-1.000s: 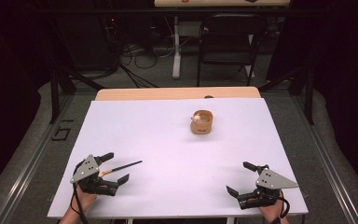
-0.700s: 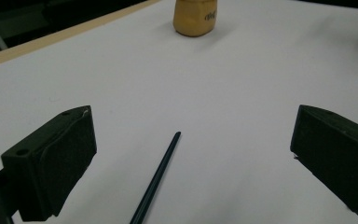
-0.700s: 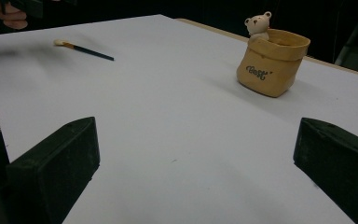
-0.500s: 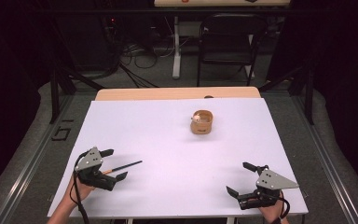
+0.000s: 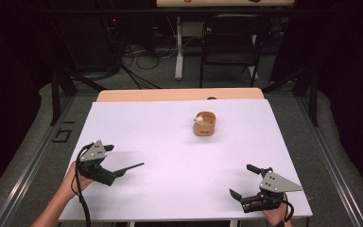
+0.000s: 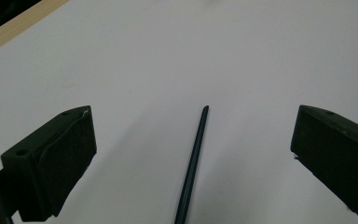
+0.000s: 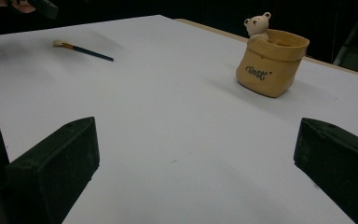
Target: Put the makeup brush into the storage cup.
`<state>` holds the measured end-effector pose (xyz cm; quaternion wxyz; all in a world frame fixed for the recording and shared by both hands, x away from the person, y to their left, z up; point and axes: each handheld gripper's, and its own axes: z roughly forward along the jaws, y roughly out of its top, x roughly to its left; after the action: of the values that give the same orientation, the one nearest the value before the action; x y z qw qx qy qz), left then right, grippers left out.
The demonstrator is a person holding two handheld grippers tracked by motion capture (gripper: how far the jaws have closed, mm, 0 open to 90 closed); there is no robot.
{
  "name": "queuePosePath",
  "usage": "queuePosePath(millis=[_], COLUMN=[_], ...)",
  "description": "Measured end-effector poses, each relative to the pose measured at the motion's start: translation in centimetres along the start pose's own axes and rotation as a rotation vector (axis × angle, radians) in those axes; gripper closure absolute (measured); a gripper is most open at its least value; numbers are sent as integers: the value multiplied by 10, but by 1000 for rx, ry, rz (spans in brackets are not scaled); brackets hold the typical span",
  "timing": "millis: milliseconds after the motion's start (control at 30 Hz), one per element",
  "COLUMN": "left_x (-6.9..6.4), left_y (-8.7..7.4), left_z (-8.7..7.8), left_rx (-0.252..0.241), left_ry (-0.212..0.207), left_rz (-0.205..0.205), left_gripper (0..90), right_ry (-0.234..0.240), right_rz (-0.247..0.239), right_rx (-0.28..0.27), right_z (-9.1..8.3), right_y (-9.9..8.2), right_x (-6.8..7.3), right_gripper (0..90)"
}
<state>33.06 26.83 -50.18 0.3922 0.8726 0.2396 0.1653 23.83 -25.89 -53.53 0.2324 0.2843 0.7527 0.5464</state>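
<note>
Low in the left of the high view, the left gripper (image 5: pixel 105 171) hovers with jaws spread wide over a thin dark paintbrush (image 6: pixel 192 163) lying flat on the white table (image 5: pixel 170 142), unheld; the right gripper (image 5: pixel 248 182), lower right, gapes empty.

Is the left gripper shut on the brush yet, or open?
Open. The left gripper has its jaws spread wide on either side of the brush, which lies flat on the table, touched by neither.

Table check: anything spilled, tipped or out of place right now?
Nothing stands out. The bear pot stands upright, the paintbrush lies flat on the white table between the open jaws of the left gripper. No spill shows.
</note>
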Motion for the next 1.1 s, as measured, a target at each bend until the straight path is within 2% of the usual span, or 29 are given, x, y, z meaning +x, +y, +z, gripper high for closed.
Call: queuePosePath(millis=[233,400,567,733,867,967,1100], left_x=[7,13,16,18,22,24,23], left_y=[11,21,28,33,35,36,39], left_z=[-3,-2,1,8,11,15,19], left_rx=[54,120,185,259,290,323,374], left_ry=[-2,-12,-24,-44,-65,-67,-67], left_rz=[32,60,90,101,103,109,138], left_gripper=[1,1,1,2,1,2,2], right_ry=[-7,-6,-4,-2,-4,0,1], right_rz=[-2,-2,-3,0,2,-2,1], right_rx=[7,17,18,21,23,26,29], right_z=[0,0,0,0,0,0,1], right_y=[1,1,1,1,1,0,0], right_x=[1,1,1,1,2,1,1], right_gripper=[0,0,0,0,0,0,0])
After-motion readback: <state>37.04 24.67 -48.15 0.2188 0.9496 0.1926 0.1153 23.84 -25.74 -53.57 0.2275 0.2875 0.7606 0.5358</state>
